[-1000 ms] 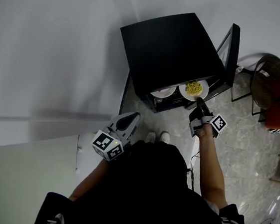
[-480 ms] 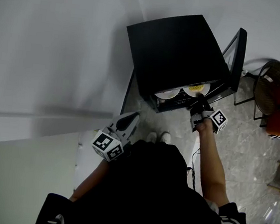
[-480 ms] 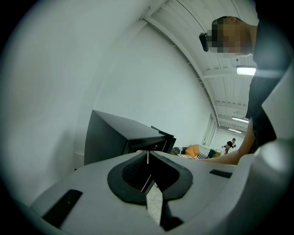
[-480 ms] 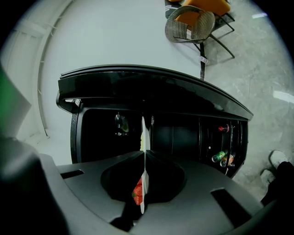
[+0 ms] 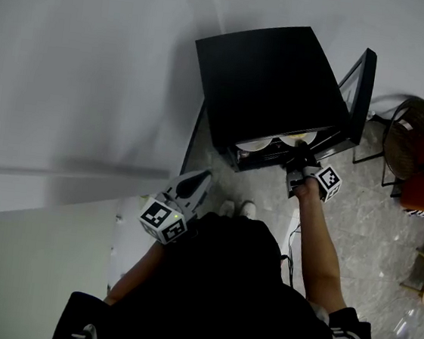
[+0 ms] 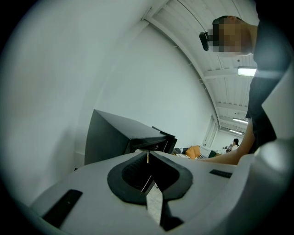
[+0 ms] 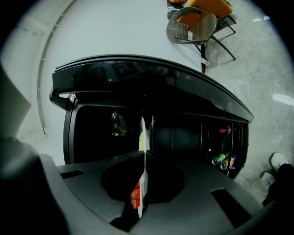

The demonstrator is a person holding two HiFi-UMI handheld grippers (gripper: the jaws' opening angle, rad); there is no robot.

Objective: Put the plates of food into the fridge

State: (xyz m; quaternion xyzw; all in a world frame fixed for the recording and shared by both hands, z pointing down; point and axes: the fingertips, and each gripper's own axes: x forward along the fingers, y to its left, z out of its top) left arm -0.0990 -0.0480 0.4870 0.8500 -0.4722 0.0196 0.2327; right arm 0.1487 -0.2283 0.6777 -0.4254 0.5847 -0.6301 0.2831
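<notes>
Looking down in the head view, the right gripper reaches to the open front of the squat black fridge. A round white plate of yellow food sits there at its fingers, beside a second white plate. The left gripper hangs well apart, close to the person's body.

In the left gripper view, its fingers meet at the tips with nothing between them, the fridge ahead.

In the right gripper view, the fingers are clamped together on the food plate's rim, seen edge-on, the plate reaching into the dark interior. Drink cans lie in the open door's shelf.
</notes>
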